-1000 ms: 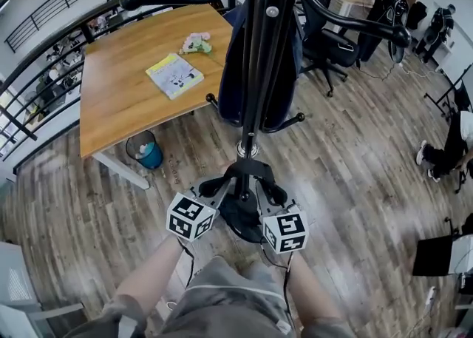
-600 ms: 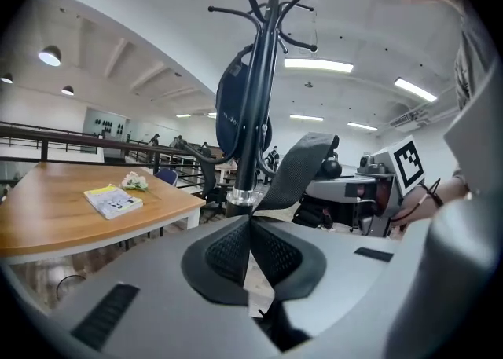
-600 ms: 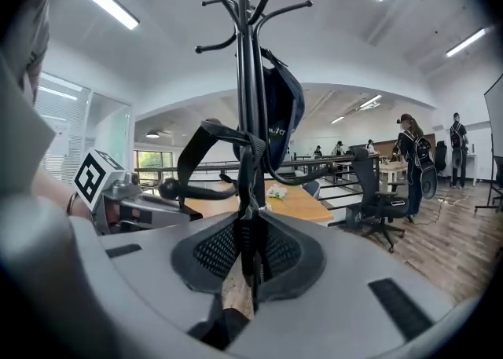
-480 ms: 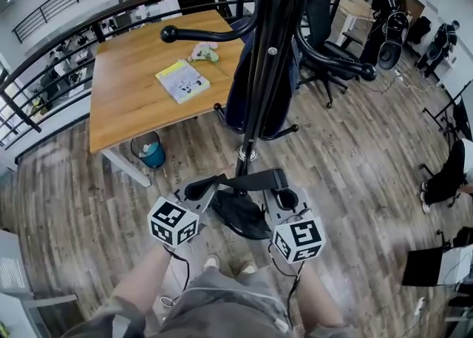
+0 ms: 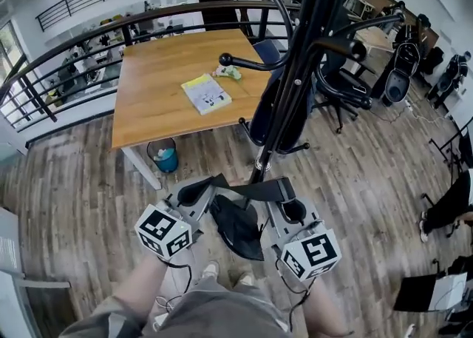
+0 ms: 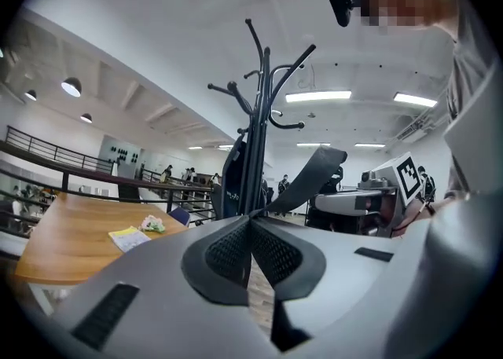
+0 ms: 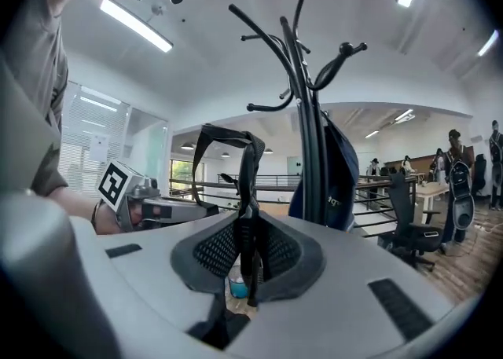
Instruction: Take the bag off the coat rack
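left gripper (image 5: pixel 211 183): clamped tight on one end of the black strap (image 5: pixel 251 189)
right gripper (image 5: pixel 279 190): pinching the other end
bag (image 5: pixel 238 227): dangles from the strap between both grippers, just in front of the coat rack (image 5: pixel 295 78) base, looks clear of the hooks
doing it well: I'd hold both ends level and pull straight back toward the body
room: table (image 5: pixel 155 100) near corner and bin (image 5: pixel 164 157) are left, chair (image 5: pixel 341 85) is right, open floor is behind

Bright, even indoor light. Ceiling strip lights (image 6: pixel 318 97) glare white overhead, and daylight comes through a window (image 7: pixel 102 126). Shadows on the wood floor (image 5: pixel 355 174) are faint. Heavy fisheye bending, with dark corners in both gripper views. The near bodies of the left gripper (image 6: pixel 250 224) and right gripper (image 7: pixel 250 232) are soft.
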A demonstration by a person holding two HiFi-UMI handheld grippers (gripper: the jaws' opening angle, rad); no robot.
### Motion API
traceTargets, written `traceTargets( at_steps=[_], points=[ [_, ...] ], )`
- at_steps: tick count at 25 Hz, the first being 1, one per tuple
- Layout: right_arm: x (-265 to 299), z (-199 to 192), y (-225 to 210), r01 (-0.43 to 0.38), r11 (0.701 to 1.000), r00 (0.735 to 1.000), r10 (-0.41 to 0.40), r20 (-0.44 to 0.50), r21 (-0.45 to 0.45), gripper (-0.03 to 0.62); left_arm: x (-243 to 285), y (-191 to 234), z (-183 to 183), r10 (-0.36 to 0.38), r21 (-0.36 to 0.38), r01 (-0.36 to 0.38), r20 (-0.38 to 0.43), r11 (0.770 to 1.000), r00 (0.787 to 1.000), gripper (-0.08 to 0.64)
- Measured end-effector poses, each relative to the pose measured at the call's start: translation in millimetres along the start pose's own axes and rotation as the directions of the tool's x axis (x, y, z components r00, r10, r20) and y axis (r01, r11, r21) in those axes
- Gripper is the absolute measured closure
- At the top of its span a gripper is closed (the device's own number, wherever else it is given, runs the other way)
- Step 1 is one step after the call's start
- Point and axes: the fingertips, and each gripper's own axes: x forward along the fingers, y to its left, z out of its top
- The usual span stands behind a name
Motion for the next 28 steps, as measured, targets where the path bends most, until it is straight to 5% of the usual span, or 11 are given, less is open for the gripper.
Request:
traceTargets(
  at_steps=[7,14,28],
  points=[
    [14.7,46.0,46.9,-0.129,0.991,0.989,0.131,0.064,-0.029,0.526,-63.5,10.8,46.8,0.104,0.040,-0.106,0.063,0.994,0.993,0.545],
    [43.4,60.3,112.2,-0.283,0.958,0.956,0.286,0.071,-0.044,0.526,-144.5,30.4,59.6,0.268,0.094,-0.274,0.070,0.957,0.961,0.545],
    [91.0,41.7,214.4,-0.552,0.831,0.833,0.554,0.011,-0.074,0.526,-264.4,45.7,30.7,0.575,0.073,-0.577,0.040,0.814,0.817,0.545]
  ],
)
